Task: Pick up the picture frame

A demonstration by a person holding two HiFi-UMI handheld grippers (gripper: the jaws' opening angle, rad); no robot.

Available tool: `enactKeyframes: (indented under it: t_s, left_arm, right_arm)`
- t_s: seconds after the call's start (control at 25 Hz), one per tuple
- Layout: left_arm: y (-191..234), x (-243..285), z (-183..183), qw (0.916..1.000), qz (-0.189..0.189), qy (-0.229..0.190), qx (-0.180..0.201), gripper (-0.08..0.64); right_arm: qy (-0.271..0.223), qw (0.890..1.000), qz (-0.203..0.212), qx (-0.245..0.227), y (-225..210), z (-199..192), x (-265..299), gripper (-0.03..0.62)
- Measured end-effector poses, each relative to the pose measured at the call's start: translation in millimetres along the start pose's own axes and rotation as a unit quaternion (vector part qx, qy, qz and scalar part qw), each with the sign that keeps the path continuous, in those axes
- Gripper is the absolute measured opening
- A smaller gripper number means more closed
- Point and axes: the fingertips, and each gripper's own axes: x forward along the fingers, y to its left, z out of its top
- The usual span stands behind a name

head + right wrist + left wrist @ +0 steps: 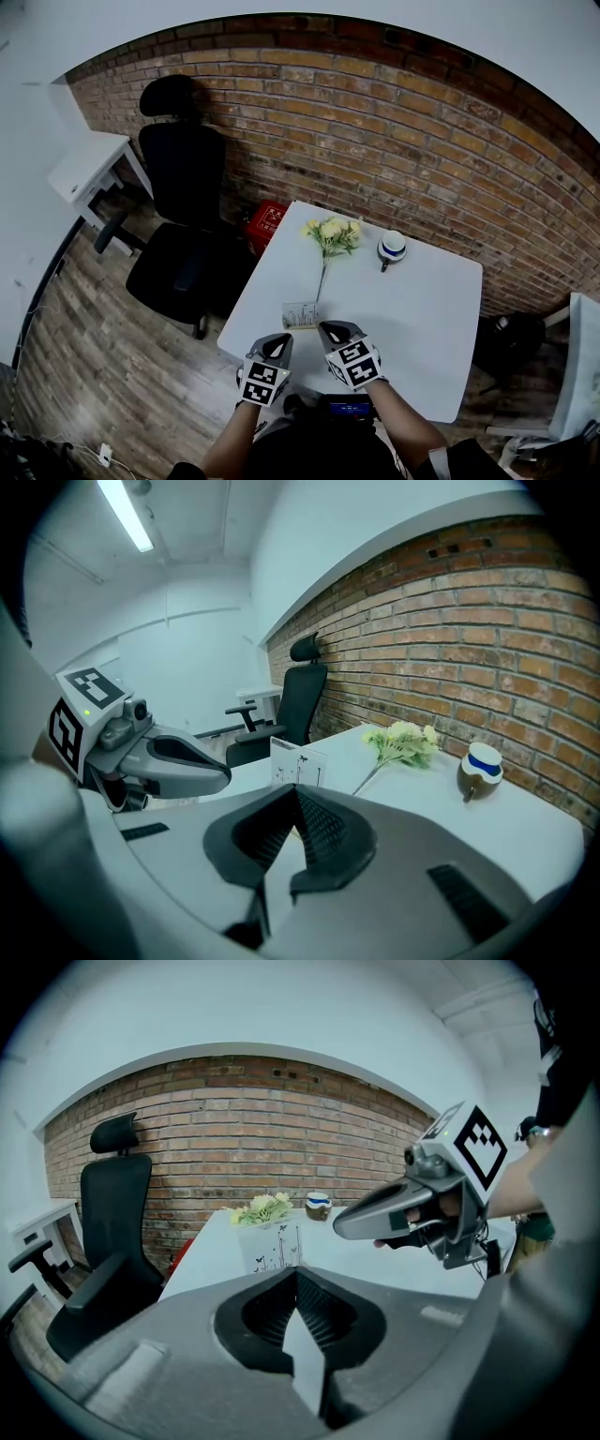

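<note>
Picture frame point(301, 315) on table point(436, 309); flowers point(331, 234) behind it, cup point(392, 247) right of flowers

I logged a red brick wall point(394, 122) across the back, with a plain white wall point(281, 1007) above it. The floor was grey-brown wood planks point(112, 347). A black high-back office chair with headrest and armrests point(183, 187) stood close to the brick, left of a white square-topped table point(431, 319). A small white desk point(89, 169) sat further left, by the side wall. A red boxy container point(265, 223) was on the floor between chair and table, near the brick. A dark lump point(511, 339) lay on the floor off the table's right side; I couldn't tell what it was. A white cable point(89, 453) lay on the planks at lower left. One lit white tube lamp point(127, 517) was on the ceiling.
</note>
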Motion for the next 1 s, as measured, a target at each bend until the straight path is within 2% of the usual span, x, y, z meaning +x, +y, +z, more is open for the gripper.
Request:
enactKeyframes:
  t_s: [0.4,0.84,0.92,1.0]
  left_arm:
    - [-5.3,1.4,-1.3,1.0000,0.003,0.006,0.001,0.011]
    - [14.4,7.5,0.2,0.9987,0.046,0.020,0.005,0.012]
    - [20.4,13.1,-3.9,0.9986,0.044,0.029,0.003,0.036]
    - [24.5,20.2,-12.8,0.9983,0.041,0.042,-0.003,0.112]
  right_arm:
    - [0.001,1.000,0.008,0.003,-0.9,-3.2,-2.1,0.009]
    - [-0.003,1.000,0.029,0.009,-17.3,-10.1,0.9,0.011]
    - [0.000,0.999,0.032,0.010,-16.7,-12.9,8.2,0.053]
    - [0.006,0.999,0.032,0.016,-15.1,-18.5,16.6,0.081]
